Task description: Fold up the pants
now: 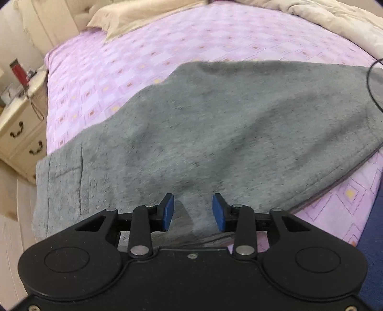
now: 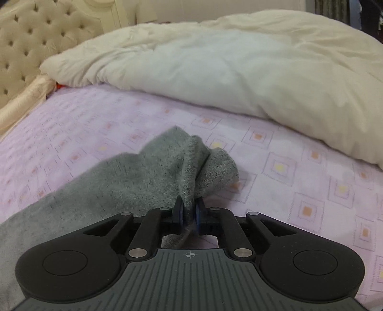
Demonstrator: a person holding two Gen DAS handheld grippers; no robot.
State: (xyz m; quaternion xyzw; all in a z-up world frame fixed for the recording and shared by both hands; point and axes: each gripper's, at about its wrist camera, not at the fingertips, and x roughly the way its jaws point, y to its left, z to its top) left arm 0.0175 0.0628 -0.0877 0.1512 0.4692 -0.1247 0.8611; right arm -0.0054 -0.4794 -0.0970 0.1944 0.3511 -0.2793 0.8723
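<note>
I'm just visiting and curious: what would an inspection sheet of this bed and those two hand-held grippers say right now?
Surface: bed with lilac patterned sheet.
Job's things: grey pants spread flat; one cuffed end bunched and raised.
Clutter: cream duvet heaped beyond; pillow by the headboard.
Grippers: left gripper open over the pants, pads apart; right gripper shut on the pants' end.
Cables: black cable looping at the right edge.
Surroundings: tufted headboard; cream nightstand with small items.

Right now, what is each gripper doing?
Left gripper: jaws open over the grey pants, gripping nothing.
Right gripper: jaws shut on a bunched end of the pants.
</note>
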